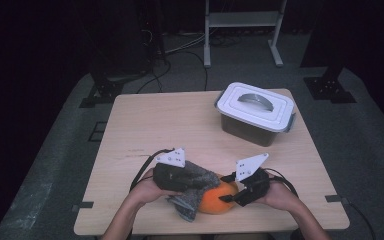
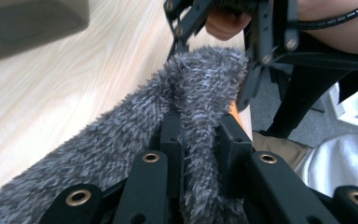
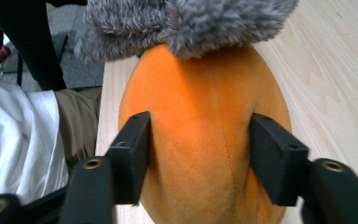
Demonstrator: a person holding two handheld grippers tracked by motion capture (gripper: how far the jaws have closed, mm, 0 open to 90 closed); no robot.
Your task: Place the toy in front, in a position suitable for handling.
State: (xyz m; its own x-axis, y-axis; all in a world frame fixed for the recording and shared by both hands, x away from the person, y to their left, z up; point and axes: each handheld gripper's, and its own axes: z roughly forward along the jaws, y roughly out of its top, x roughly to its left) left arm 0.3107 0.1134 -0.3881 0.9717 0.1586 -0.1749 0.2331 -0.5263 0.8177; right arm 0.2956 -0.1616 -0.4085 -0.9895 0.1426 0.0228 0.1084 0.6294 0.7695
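Orange plush ball (image 1: 219,199): lies on the table (image 1: 180,125) near its front edge, between the two hands; in the right gripper view (image 3: 200,140) it sits squarely between the two black jaws.

Grey fuzzy cloth (image 1: 195,182): draped over the left and upper side of the ball, touching it — in the right gripper view (image 3: 186,23) it caps the far top of the orange surface, beyond the jaws.

Right gripper (image 1: 240,192): comes in from the right of the ball, its pads (image 3: 133,149) pressed against both flanks of the ball — a grip on the ball.

Left gripper (image 1: 180,177): comes in from the left, just beside the ball; in its own view (image 2: 200,140) the jaws are closed tight on a ridge of the grey cloth, the fur bulging out on either side of the pads (image 2: 233,142).

Cloth relative to left gripper: pinched fold runs forward from the jaws toward the other gripper, whose black linkage (image 2: 261,46) stands right at the cloth's far end.

Lidded plastic box (image 1: 256,112): at the far right of the table, well apart from both grippers, white lid on.
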